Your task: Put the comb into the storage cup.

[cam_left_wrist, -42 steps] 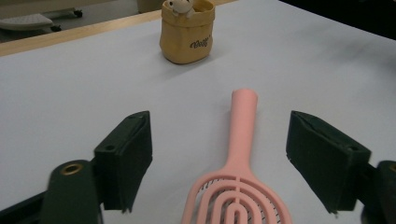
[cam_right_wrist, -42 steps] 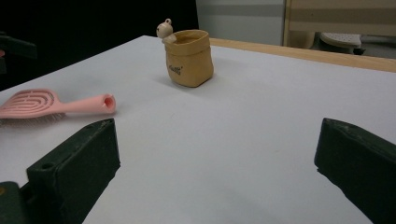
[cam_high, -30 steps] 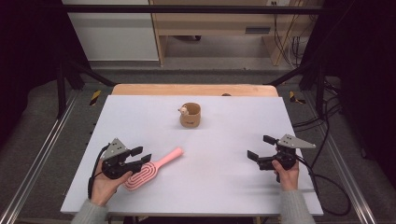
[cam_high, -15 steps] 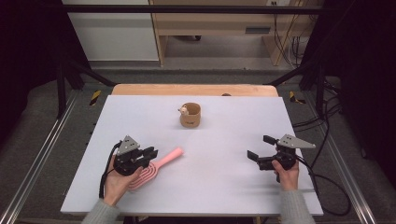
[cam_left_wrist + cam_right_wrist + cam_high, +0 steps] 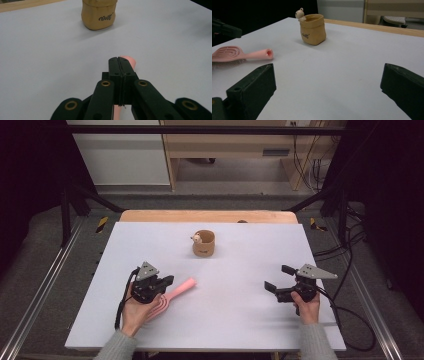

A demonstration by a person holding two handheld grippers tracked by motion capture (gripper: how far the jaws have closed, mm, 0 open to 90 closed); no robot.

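Note:
A pink hairbrush lies flat on the white table at the front left, its handle pointing toward the middle. My left gripper hovers over the brush head with its jaws pressed together. In the left gripper view the shut left gripper sits just above the pink handle, with nothing between the jaws. My right gripper rests at the front right, wide open and empty. From the right gripper view the brush lies far off to the left.
A tan bag-shaped cup with a small figure on its rim stands at the middle back of the table. It shows ahead of the left gripper and ahead-left of the right one. Metal rails flank the table.
My left gripper has slid right, from beside the brush head to over it, and the hand now covers most of the head. The right gripper has stayed put.

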